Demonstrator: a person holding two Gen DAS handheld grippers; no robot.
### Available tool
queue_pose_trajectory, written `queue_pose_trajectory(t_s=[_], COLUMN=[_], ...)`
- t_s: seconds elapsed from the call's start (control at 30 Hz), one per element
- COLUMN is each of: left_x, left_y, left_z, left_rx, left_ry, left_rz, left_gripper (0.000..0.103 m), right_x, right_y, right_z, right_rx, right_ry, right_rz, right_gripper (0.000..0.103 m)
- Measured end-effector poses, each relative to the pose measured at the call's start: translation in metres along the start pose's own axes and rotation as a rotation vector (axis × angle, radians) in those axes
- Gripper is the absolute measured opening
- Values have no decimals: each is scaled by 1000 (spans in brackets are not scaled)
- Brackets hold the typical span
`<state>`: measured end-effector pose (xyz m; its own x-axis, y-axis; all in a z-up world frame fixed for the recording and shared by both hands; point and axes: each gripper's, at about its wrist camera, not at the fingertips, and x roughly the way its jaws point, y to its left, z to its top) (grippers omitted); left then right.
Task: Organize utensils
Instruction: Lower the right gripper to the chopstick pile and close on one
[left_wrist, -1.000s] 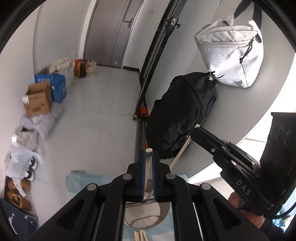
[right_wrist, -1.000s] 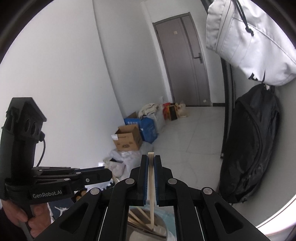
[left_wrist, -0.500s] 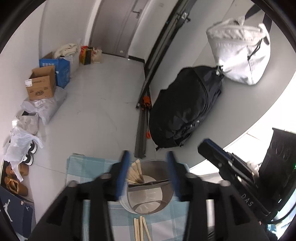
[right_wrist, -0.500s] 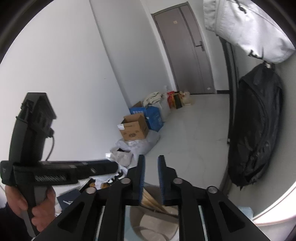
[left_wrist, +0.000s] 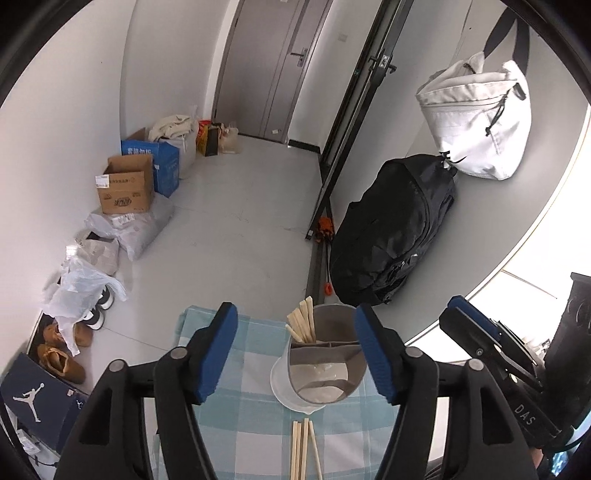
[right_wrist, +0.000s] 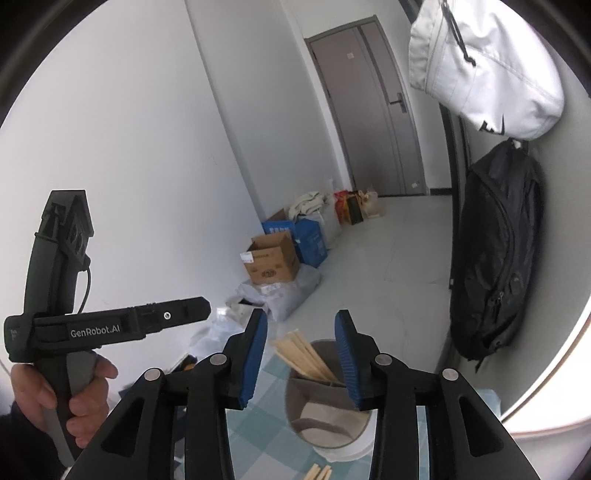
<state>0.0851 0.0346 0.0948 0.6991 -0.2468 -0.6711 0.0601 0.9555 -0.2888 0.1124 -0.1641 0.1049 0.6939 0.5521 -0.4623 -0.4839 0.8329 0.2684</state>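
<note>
Left wrist view: the left gripper (left_wrist: 293, 350) has its jaws spread wide and empty, and the holder (left_wrist: 319, 363), a round divided cup, stands just ahead, nearer the right jaw than the left. A bundle of chopsticks (left_wrist: 303, 325) leans out of its far-left compartment; the near compartment looks empty. More loose sticks (left_wrist: 303, 448) lie flat on the checked cloth (left_wrist: 243, 402) below the jaws, close to the camera. Further right, the right gripper (left_wrist: 480, 343) reaches in from the edge. In the right wrist view its jaws (right_wrist: 301, 356) are likewise parted and hold nothing, with the cup (right_wrist: 328, 413) framed between them and the sticks (right_wrist: 304, 354) fanning toward the left jaw; the left hand (right_wrist: 62, 395) grips its tool off to the left. Judging by this, the step in hand falls between placements: some sticks are stored, some wait. The next move likely calls for lowering one gripper to the loose sticks and closing on one near its middle without rolling its neighbours. The cloth covers a small table; beyond lie a grey floor, boxes (left_wrist: 127, 184) and shoes at left, a door (left_wrist: 275, 66), and a backpack (left_wrist: 391, 229) under a white bag (left_wrist: 476, 122) at right.
</note>
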Motion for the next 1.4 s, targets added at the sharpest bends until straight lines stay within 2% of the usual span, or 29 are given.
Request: queue_pose_trajectory(t_s=[0.17,0.33,0.47,0.7,0.93,1.13,1.2,1.27,1.4], left_x=[-14,-22,-27,-29,-15,4,12,23,39], left_y=[-7,-12,-15,-22,-16,-6,-2,1,9], left_z=[-11,-22,-35,-63,-93,-111,-115,-121,-132], left_rx=[32,52,70,127,127,108,98,101,83], left_ry=[-37,-50,-57,-69,-52,-26,-20,-1,7], left_rz=[26,43,57,71,85,93,95,94,94], left_gripper=[69,70,76,76,76,77,77,77,77], right_x=[-16,-30,-42,-48,-43,-38,-35,-30,-18], right_y=[10,11,9,2,-3,-7,-10,-13,-18], right_z=[-8,-20,-32,-63,-99,-125,-134,-143,-156], right_rx=[-16,-2,17,46,54,50,46,48,53], right_ry=[-14,-28,-44,-29,4,31,42,68,145], right_rz=[10,1,-13,-33,-54,-52,-58,-58,-70], right_gripper=[50,55,64,66,75,76,79,84,84])
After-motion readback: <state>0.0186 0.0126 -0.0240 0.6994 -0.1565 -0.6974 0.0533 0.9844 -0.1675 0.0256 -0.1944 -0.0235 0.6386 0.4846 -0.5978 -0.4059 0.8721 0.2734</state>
